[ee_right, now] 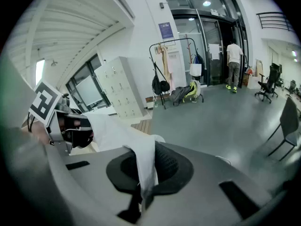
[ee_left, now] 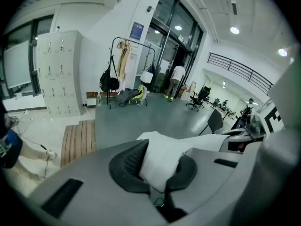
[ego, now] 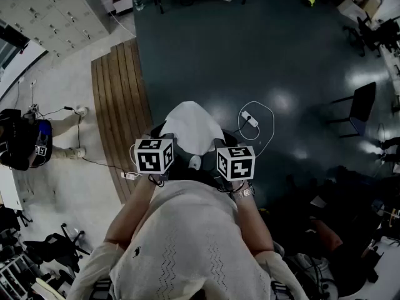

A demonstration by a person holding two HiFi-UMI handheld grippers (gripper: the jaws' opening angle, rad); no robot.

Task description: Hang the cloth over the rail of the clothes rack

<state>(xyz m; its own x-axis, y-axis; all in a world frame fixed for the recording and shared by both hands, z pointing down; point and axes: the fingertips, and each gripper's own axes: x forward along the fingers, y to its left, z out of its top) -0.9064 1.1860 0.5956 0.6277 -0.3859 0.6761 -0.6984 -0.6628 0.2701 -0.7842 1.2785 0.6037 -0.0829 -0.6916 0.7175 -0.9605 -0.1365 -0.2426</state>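
Cloth of plain white fabric [ego: 190,127] hangs in the air between the two grippers, held out in front of a person in a white knit sweater [ego: 181,242], above a dark grey-green floor [ego: 250,49].

In the left gripper view, the left gripper [ee_left: 157,166] has its dark ribbed jaws closed narrow on one bunched edge of the cloth [ee_left: 164,152], and the fabric runs off to the right. In the right gripper view, the right gripper [ee_right: 148,171] likewise has its jaws pinched together on the cloth [ee_right: 113,128], which trails leftward to the other gripper. From the head view the left gripper [ego: 164,136] and the right gripper [ego: 220,144] sit near each other, both tilted downward, with the cloth bulging forward between them.

A black metal clothes rack [ee_left: 136,42] stands well apart from the cloth, across the floor beside the glass doors. A beige garment [ee_left: 123,60] and a black bag [ee_left: 109,81] hang on it. The right gripper view shows the same clothes rack [ee_right: 174,41].

A brown wooden slatted platform [ego: 119,99] lies on the floor at the left, and a white cable with a power strip [ego: 251,120] lies just ahead of the cloth.
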